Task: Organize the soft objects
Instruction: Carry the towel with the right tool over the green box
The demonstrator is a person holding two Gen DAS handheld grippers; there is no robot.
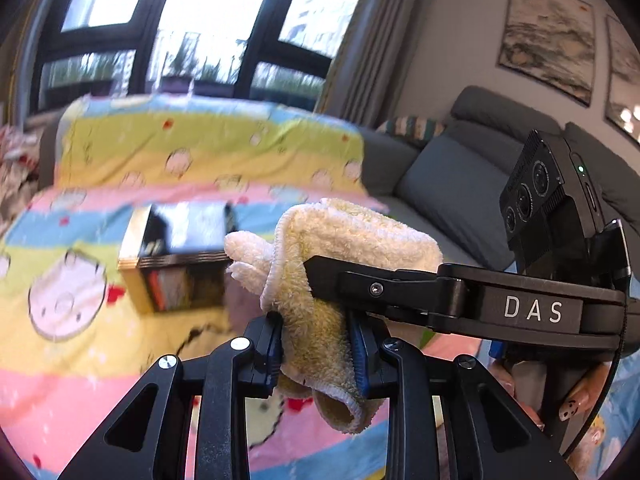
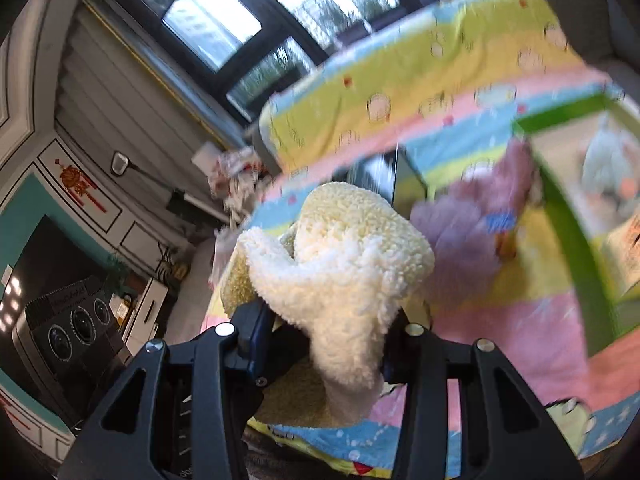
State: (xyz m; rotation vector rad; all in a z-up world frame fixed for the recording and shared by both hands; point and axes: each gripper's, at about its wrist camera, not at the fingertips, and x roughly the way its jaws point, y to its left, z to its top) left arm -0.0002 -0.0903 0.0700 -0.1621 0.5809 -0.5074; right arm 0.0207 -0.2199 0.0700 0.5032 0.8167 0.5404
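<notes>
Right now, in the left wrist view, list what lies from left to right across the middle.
Striped cartoon bedsheet → box of books → cream towel → right hand-held gripper → grey sofa cushion.

Cream-yellow towel [image 1: 352, 236]; pink/blue/yellow striped cartoon blanket [image 1: 120, 152].

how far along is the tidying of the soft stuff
Done: a pale soft toy seems to sit in the green box. In hand: the fluffy yellow towel, clamped by both left gripper and right gripper. Left: the purple cloth on the blanket.
</notes>
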